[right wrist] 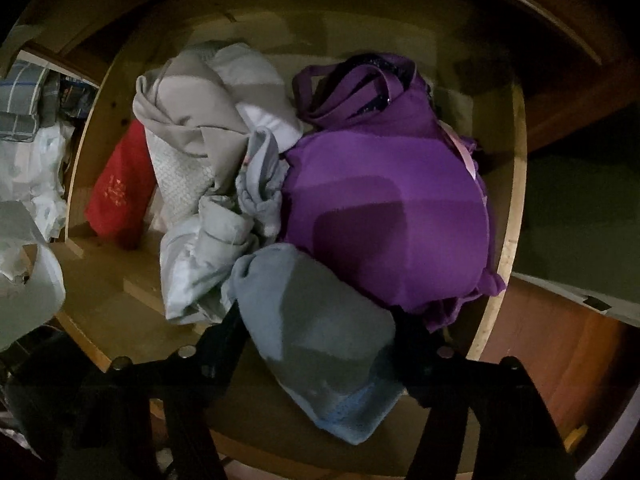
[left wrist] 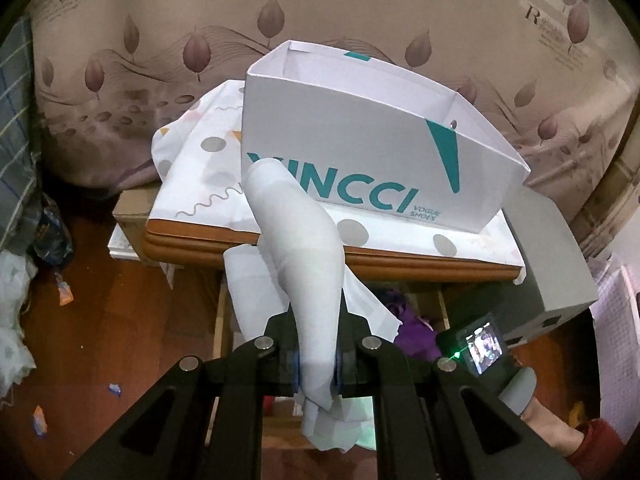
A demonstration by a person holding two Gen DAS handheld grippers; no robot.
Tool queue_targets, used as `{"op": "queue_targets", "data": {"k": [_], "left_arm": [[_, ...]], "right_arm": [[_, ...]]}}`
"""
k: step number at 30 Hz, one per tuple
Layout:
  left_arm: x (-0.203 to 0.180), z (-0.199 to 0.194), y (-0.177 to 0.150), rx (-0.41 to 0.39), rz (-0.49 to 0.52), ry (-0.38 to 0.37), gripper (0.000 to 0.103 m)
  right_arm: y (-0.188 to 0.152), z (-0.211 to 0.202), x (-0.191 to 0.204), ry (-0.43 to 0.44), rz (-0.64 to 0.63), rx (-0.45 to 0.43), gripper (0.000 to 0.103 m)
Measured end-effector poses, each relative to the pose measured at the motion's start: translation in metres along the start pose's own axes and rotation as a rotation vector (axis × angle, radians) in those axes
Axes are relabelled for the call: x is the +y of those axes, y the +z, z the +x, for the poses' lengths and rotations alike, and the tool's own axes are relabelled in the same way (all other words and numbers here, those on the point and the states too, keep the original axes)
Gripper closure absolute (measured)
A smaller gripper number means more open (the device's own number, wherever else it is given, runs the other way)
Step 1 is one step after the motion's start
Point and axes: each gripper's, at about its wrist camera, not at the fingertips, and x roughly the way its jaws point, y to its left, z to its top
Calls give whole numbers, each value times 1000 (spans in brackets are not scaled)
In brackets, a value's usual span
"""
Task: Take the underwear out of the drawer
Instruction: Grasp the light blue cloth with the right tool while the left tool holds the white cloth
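Note:
My left gripper (left wrist: 318,328) is shut on a pale grey-white piece of underwear (left wrist: 308,240). The garment sticks up in front of the white shoe box (left wrist: 360,132) and hangs loose below the jaws. Below it the open wooden drawer (left wrist: 442,304) shows purple cloth. In the right wrist view I look straight down into the drawer (right wrist: 508,240). My right gripper (right wrist: 316,332) stands open around a grey-blue rolled bundle (right wrist: 316,320). Its dark fingers (right wrist: 230,332) lie close along both sides of the bundle, and no squeeze shows. A purple garment (right wrist: 384,208) lies just beyond the bundle.
The shoe box stands on a small table (left wrist: 360,258) covered with a dotted cloth, against a leaf-patterned mattress (left wrist: 320,8). A grey box (left wrist: 548,252) leans at the table's right. Grey-white garments (right wrist: 200,128) and a red item (right wrist: 116,188) fill the drawer's left. A hand (left wrist: 556,428) holds the other gripper.

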Motion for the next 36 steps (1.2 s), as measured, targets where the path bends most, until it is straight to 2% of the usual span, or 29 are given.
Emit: {"op": "queue_targets", "data": {"k": [2, 8, 13, 19, 23, 36], "left_arm": [[1, 3, -2, 6, -1, 12, 93], [9, 7, -7, 13, -10, 3, 93], [13, 2, -10, -2, -2, 43, 92], [23, 3, -12, 2, -22, 51, 92], [26, 6, -14, 6, -13, 91, 92], [43, 23, -25, 50, -19, 143, 92]], "right_arm": [[-2, -1, 0, -4, -1, -10, 46], [-15, -14, 1, -5, 2, -50, 53], [-13, -42, 9, -25, -13, -112, 53], [-16, -68, 13, -41, -3, -199, 53], [-21, -86, 18, -61, 6, -258, 53], [-22, -109, 5, -125, 67, -340, 53]]}}
